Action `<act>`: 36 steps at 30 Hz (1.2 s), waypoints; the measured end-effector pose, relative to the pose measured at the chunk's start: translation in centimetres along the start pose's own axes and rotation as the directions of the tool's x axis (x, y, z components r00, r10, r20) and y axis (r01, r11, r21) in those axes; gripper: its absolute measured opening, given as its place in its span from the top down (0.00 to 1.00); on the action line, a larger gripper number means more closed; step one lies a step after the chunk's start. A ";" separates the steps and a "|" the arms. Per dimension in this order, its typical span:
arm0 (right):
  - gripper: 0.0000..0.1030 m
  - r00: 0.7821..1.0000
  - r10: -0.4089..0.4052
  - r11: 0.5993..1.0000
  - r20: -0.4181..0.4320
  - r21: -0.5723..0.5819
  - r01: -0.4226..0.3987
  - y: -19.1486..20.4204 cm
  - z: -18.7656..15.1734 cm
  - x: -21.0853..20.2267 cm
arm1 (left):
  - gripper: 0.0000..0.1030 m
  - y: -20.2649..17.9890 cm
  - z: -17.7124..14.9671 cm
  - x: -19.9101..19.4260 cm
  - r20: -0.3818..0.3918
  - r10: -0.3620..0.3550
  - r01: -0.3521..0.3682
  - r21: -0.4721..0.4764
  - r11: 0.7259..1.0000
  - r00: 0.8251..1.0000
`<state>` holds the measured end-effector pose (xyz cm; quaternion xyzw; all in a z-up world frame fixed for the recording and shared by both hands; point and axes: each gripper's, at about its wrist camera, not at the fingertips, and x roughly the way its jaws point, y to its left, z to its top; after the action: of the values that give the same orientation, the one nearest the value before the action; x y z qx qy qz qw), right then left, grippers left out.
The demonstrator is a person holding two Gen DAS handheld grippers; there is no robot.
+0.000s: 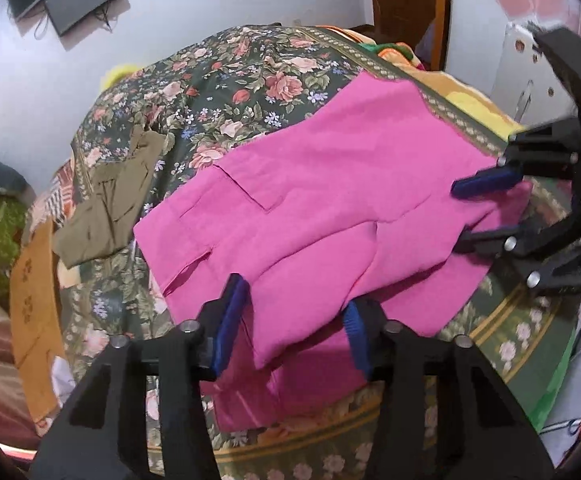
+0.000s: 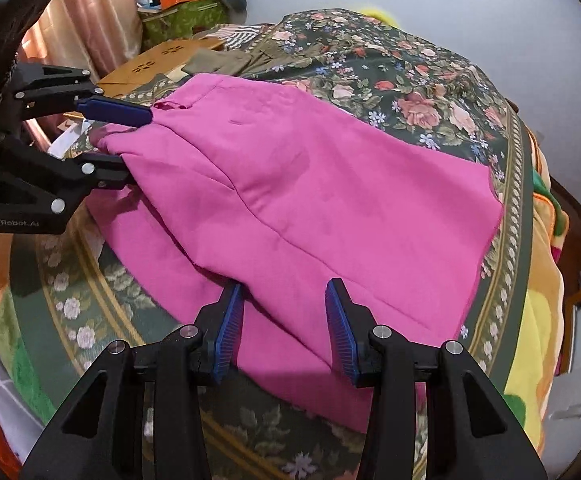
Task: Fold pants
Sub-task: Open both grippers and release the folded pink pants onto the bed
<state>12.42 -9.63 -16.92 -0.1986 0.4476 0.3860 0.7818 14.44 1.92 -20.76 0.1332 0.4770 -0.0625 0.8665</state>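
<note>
Bright pink pants lie spread on a floral bedspread, with a top layer folded over a lower one. They also show in the right wrist view. My left gripper is open, its blue-padded fingers straddling the near edge of the pink cloth. In the right wrist view it sits at the far left end of the pants. My right gripper is open over the near edge of the pants. In the left wrist view it is at the right end of the cloth.
An olive-green garment lies on the bedspread beyond the pants, next to an orange-brown cloth. A yellow and orange blanket hangs at the bed's side. Clutter stands by the curtain. A white wall lies behind.
</note>
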 end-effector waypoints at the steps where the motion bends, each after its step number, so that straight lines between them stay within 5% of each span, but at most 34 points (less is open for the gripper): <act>1: 0.62 1.000 0.006 1.000 0.005 0.003 -0.006 0.0 0.1 0.1 | 0.68 0.2 0.2 0.0 0.002 -0.013 0.013 -0.016 1.000 1.000; 3: 0.65 1.000 0.012 1.000 0.019 0.020 -0.012 -0.2 0.3 0.3 | 0.81 0.5 0.4 -0.3 0.009 -0.044 0.044 -0.043 0.998 0.999; 5: 0.94 0.999 0.026 0.999 0.035 0.046 -0.028 -0.4 0.4 0.2 | 0.83 0.5 0.5 -0.7 0.022 -0.040 0.041 -0.044 0.998 0.999; 12: 0.95 0.993 0.039 0.998 0.111 0.048 -0.044 0.1 0.3 -2.5 | 0.86 0.5 -0.6 -2.2 0.045 -0.073 0.076 -0.066 0.995 0.996; 19: 0.94 0.997 0.025 0.999 0.069 0.036 -0.027 0.8 -1.4 -1.7 | 0.83 -0.2 -2.6 -1.6 0.010 -0.115 0.116 -0.107 0.987 0.993; 22: 0.94 0.999 0.018 0.998 0.046 0.052 -0.020 0.6 -2.2 -1.3 | 0.72 0.1 -3.4 -2.0 0.004 -0.112 0.112 -0.125 0.986 0.994; 24: 0.88 0.999 0.003 0.997 0.042 0.072 -0.006 0.2 -2.5 -1.7 | 0.64 0.8 -4.0 -2.8 0.016 -0.122 0.123 -0.160 0.979 0.992; 26: 0.76 1.000 0.001 0.994 0.030 0.113 -0.004 -0.7 -2.8 -2.3 | 0.44 1.9 -4.8 -3.8 0.028 -0.092 0.096 -0.205 0.974 0.995; 27: 0.73 1.000 0.002 0.991 0.030 0.134 -0.006 -1.1 -3.1 -2.7 | 0.44 2.6 -5.3 -4.4 0.038 -0.075 0.082 -0.225 0.971 0.996; 36: 0.69 0.993 -0.101 0.971 0.065 0.225 0.084 -4.7 -4.5 -6.5 | 0.44 9.0 -7.5 -5.4 0.067 -0.128 0.144 -0.494 0.858 0.990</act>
<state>11.66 -18.34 -13.86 -0.1158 0.4483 0.3039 0.8326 7.57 12.63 -18.52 -0.1293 0.4715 -0.0008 0.8724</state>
